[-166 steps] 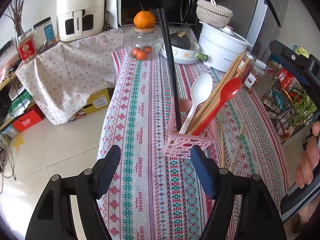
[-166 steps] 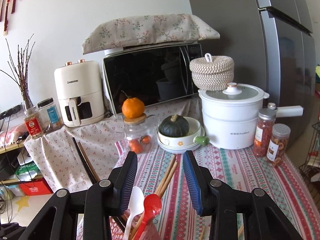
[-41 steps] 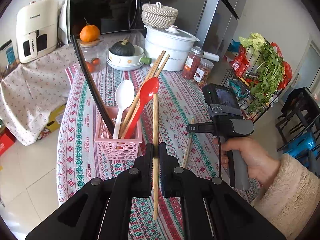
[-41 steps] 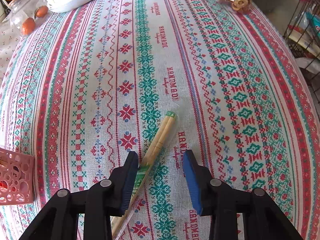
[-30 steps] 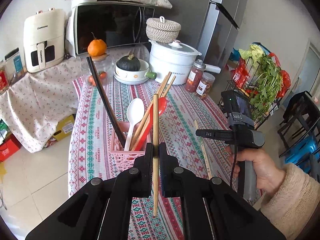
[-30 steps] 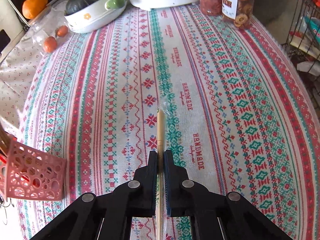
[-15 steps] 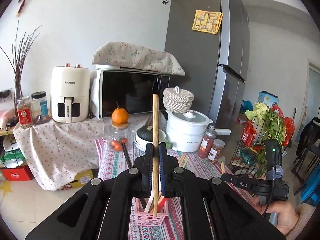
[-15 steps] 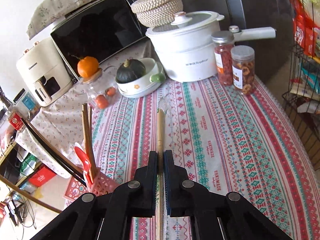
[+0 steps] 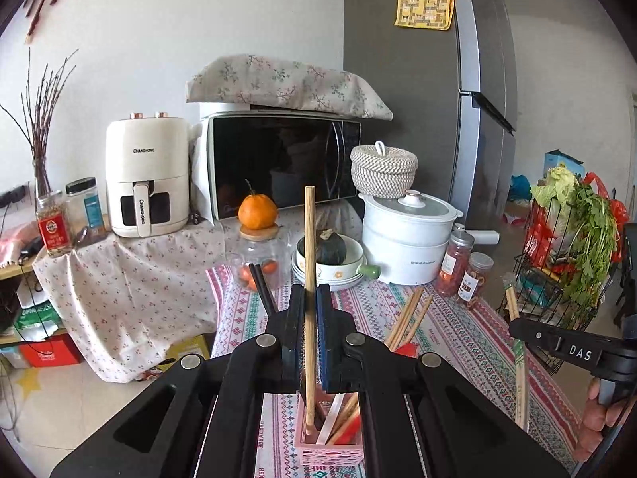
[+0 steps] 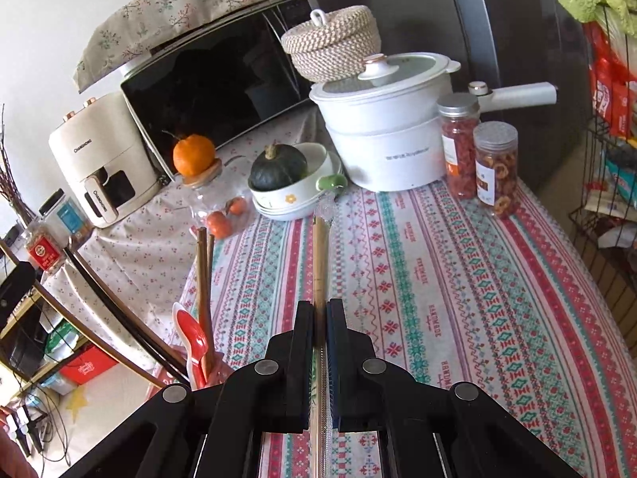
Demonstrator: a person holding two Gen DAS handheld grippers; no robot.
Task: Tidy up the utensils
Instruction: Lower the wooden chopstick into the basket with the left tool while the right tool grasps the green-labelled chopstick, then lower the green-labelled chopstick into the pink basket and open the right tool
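Chopstick: bare wood, upright at centre of left-wrist view, clamped between the jaws of the left gripper; its lower tip sits inside the pink basket at bottom centre. Basket also holds black chopsticks, wooden chopsticks, a white spoon & a red spoon.

Wrapped pair: chopsticks in clear sleeve, centre of right-wrist view, pinched by the right gripper, jaws together on it; held above the striped cloth, pointing toward the bowl w/ squash. Same pair visible at right edge of left-wrist view, w/ a hand on the handle.

Background, upper half: white pot, two jars, woven basket, microwave, air fryer, orange on glass jar. Greens in wire rack, far right.
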